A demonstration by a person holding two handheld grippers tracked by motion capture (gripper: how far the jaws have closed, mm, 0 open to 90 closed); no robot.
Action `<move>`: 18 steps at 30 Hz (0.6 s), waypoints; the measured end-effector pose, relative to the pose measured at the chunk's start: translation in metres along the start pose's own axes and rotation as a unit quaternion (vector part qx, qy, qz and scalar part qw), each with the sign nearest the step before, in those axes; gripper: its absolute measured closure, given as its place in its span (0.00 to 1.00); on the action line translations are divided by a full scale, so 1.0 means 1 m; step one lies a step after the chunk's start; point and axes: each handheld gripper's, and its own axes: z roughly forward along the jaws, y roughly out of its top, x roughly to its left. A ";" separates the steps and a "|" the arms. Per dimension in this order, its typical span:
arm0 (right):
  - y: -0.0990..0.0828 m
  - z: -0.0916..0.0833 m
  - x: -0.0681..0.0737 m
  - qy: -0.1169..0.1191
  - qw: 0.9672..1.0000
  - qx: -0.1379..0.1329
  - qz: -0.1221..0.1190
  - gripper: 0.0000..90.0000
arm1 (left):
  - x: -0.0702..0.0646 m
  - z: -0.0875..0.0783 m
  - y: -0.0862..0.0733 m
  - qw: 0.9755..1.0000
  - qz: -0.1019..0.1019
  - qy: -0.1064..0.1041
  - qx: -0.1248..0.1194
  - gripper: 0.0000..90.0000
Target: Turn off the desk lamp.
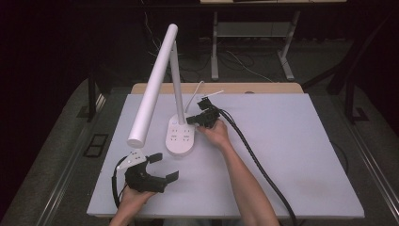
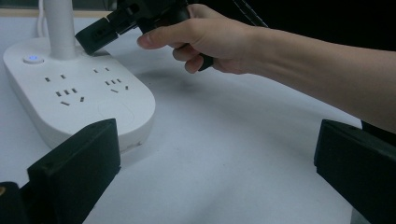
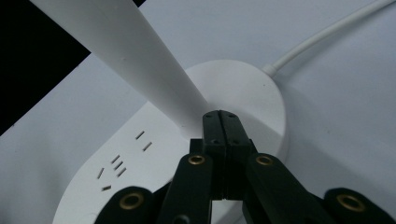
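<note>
Now, left to right: my left gripper [image 1: 157,165] sits at the table's [image 1: 291,155] near-left, jaws released and empty. Centre: white lamp [image 1: 181,136] with sockets in its base. My right gripper [image 1: 195,119], jaws clenched on nothing, tips over the base by the lamp's post [image 3: 140,70].

No readable text, labels or numbers

The white lamp base [image 2: 70,98] carries socket slots and, beside the lamp's upright stem [image 2: 59,25], a small round button lit blue [image 2: 32,59], but no word, brand or figure on it can be read in the left gripper view, the right gripper view or the high view. The black tools and the pale tabletop [image 1: 291,155] bear no legible marking either.
</note>
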 end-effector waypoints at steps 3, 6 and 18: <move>0.001 0.000 -0.001 0.006 1.000 -0.002 0.005 1.00 | 0.001 0.000 0.000 1.000 -0.002 0.000 0.000 0.00; 0.001 -0.001 -0.002 0.000 1.000 -0.004 0.003 1.00 | 0.001 0.000 0.000 1.000 -0.002 0.000 0.000 0.00; -0.001 0.000 -0.002 0.006 1.000 -0.008 0.006 1.00 | 0.000 0.000 0.001 1.000 -0.001 0.001 -0.001 0.00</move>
